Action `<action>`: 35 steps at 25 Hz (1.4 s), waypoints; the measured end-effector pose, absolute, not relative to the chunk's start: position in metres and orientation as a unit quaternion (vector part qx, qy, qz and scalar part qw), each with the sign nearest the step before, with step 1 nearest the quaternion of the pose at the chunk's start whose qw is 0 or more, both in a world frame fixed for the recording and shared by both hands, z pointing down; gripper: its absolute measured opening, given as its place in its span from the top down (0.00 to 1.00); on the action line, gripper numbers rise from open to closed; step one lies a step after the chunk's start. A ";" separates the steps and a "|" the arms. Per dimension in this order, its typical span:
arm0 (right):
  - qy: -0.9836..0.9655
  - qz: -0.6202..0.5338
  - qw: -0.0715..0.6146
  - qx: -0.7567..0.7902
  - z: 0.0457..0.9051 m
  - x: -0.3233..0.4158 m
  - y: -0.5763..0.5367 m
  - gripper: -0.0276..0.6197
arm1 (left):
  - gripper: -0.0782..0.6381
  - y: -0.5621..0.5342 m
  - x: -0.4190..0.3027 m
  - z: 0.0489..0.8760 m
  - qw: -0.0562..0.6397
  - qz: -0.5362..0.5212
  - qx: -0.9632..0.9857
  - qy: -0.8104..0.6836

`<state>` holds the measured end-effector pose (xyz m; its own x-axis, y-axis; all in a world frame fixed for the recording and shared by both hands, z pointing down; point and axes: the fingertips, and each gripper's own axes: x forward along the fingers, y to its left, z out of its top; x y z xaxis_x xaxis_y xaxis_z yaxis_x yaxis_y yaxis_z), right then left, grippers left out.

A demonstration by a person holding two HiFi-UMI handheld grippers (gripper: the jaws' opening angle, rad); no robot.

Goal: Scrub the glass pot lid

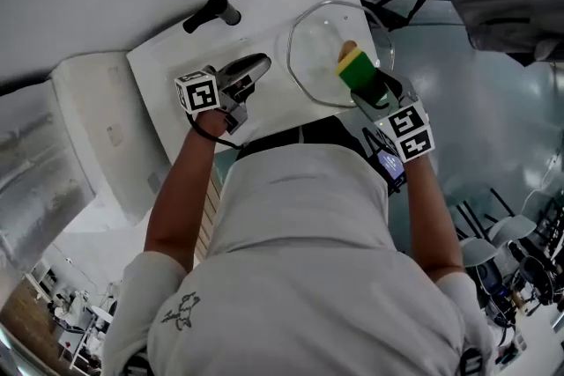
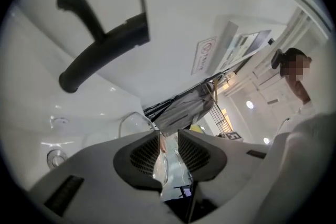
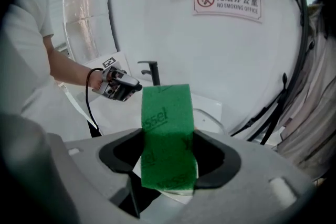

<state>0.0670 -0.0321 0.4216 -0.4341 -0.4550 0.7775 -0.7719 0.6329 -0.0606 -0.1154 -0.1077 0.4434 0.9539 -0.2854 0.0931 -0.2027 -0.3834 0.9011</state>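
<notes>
While the right gripper (image 1: 364,84) stands clamped on a green-and-yellow sponge (image 1: 355,68) set against the glass pot lid (image 1: 317,57) at the right end of the white sink (image 1: 172,57), the left gripper (image 1: 253,69) hovers just beside the lid's left rim, near the black faucet (image 1: 211,13), jaws narrowly apart, gripping nothing.

Clear glass pot lid (image 1: 313,57) lies on white basin (image 1: 167,66) beneath green sponge (image 1: 355,68).
</notes>
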 end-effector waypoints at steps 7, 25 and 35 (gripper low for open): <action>-0.853 0.113 0.287 0.421 0.323 0.040 -0.052 0.50 | 0.75 -0.092 -0.134 0.321 0.414 -0.063 0.897 -0.141; -0.865 0.019 0.148 0.480 0.202 0.021 -0.041 0.51 | 0.89 -0.051 -0.156 0.196 0.195 -0.053 0.949 -0.242; -0.866 0.015 0.137 0.480 0.195 0.049 -0.011 0.51 | 0.89 -0.026 -0.125 0.176 0.163 -0.043 0.952 -0.257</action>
<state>0.0493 -0.0110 0.1948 -0.5016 -0.8279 0.2510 -0.8359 0.5386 0.1061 -0.1255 -0.0259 0.1757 0.8642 -0.5031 0.0022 -0.4751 -0.8147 0.3324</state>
